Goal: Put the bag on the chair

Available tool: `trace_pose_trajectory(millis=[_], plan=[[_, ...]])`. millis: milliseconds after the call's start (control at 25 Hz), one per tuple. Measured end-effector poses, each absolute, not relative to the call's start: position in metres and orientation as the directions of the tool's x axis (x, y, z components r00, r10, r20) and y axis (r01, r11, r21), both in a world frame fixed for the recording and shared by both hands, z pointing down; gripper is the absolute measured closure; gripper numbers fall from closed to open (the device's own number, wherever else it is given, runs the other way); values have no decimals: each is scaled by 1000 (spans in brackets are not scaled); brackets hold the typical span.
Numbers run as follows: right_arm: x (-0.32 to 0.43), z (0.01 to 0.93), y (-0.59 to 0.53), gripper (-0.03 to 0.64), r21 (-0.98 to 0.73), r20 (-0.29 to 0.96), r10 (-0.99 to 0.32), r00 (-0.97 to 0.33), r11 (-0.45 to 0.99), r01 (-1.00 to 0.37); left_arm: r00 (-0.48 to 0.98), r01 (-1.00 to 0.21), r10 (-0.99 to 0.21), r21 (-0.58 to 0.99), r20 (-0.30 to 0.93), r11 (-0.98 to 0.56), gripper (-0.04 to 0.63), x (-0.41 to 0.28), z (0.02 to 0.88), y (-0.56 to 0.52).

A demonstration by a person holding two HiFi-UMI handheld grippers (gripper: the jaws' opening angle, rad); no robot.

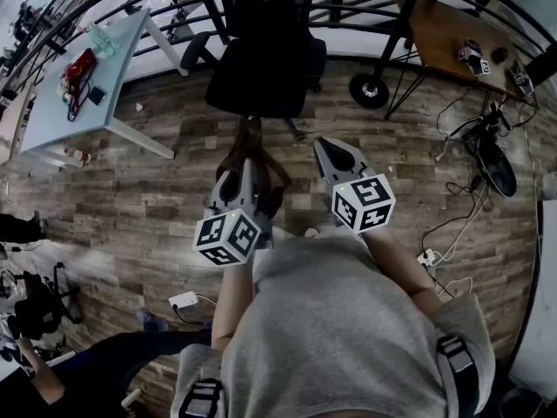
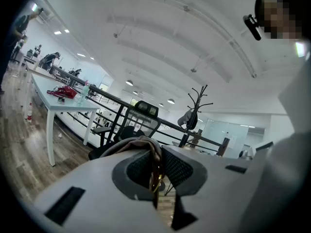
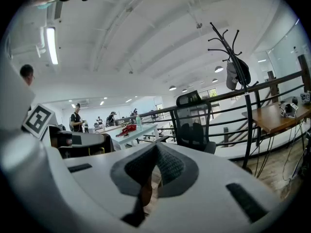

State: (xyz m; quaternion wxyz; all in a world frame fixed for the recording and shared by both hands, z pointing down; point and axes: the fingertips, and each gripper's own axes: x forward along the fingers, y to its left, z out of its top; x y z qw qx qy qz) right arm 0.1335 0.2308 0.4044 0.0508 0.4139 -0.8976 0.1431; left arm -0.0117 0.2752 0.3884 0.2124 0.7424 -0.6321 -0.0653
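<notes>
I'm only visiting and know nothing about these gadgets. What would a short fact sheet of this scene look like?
who: a person with a gripper in each hand
left gripper: jaws shut on the strap of the brown bag
right gripper: jaws together, off to the side of the bag
bag position: hanging over the wooden floor, not yet on the chair
chair: black office chair, straight ahead of the person
nearby: white table to the left

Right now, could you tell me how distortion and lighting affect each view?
Head view: fisheye bows the railing, corners darken. Left gripper view: the pale ceiling nearly washes out. Right gripper view: the tube light glares, corners go black.
</notes>
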Motion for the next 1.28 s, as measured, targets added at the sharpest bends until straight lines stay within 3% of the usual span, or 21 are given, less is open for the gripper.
trace_pose_trajectory(millis=[800,1280], plan=[[129,410,227,614,-279,195,-709,-678,622,-731,193,-903,-963,419,186,-100,555,-13,396,268],[109,409,140,614,-290,184,-711,-679,621,-728,216,-889,-956,444,197,-109,555,-36,409,184]])
